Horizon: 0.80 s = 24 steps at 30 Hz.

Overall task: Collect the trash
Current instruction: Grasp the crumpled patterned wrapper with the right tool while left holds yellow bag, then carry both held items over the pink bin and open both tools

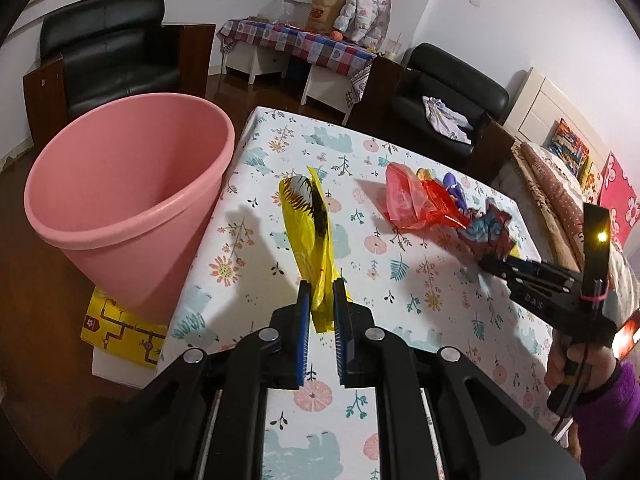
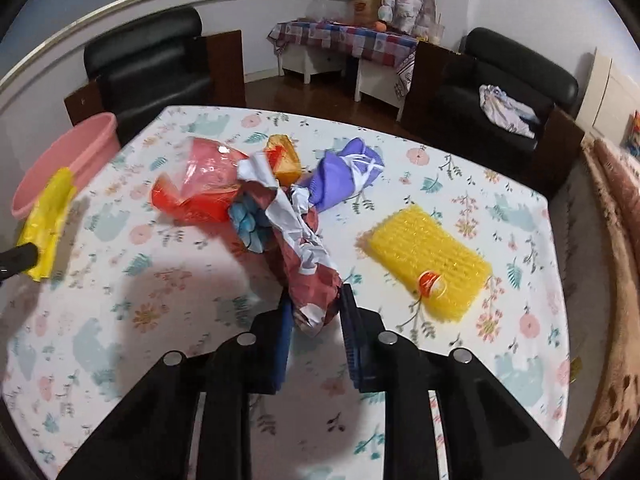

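My left gripper (image 1: pixel 321 284) is clamped on a yellow wrapper (image 1: pixel 310 216), held above the table (image 1: pixel 420 280) near its left edge, beside the pink bin (image 1: pixel 120 200). My right gripper (image 2: pixel 316 304) grips a crumpled red-and-white wrapper (image 2: pixel 304 256) over the table's middle.

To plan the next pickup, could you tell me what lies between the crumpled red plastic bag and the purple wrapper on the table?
A small orange-yellow packet lies between the red plastic bag and the purple wrapper, clearest in the right wrist view.
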Each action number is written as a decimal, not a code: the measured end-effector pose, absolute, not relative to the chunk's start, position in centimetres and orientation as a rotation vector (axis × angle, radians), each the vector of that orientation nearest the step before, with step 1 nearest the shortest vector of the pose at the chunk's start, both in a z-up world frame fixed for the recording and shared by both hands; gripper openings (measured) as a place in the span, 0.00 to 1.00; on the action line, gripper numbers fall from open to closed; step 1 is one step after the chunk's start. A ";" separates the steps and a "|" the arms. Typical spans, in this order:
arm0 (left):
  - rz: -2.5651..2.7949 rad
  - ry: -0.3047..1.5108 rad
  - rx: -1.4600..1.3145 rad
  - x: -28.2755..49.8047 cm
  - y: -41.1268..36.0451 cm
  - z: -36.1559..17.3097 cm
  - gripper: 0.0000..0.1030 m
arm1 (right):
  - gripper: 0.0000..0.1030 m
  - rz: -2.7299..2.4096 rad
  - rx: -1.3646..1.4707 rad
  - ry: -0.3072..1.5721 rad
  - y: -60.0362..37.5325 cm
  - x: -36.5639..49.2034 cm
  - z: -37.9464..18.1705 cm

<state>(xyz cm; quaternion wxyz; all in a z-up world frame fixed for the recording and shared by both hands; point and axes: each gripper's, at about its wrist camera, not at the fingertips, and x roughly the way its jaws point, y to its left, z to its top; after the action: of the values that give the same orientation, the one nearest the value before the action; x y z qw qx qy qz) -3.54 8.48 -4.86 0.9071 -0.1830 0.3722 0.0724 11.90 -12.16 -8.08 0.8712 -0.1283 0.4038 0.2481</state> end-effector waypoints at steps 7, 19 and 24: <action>0.123 0.742 -0.362 -4.1 8.5 -4.5 0.10 | 0.20 0.549 -0.156 0.854 -12.3 7.6 -6.4; 0.135 0.638 -0.291 -6.8 9.8 -2.0 0.10 | 0.20 0.697 -0.060 0.869 -7.2 3.0 -2.4; 0.186 0.600 -0.297 -8.1 12.0 -1.0 0.10 | 0.20 0.764 -0.052 0.862 -3.5 2.6 -0.5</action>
<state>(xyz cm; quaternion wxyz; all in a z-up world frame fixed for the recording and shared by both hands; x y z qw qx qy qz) -8.06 11.96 -1.02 0.9402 -0.1454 0.2942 0.0911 2.65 -3.55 -0.46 0.8383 -0.0246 0.4077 0.3613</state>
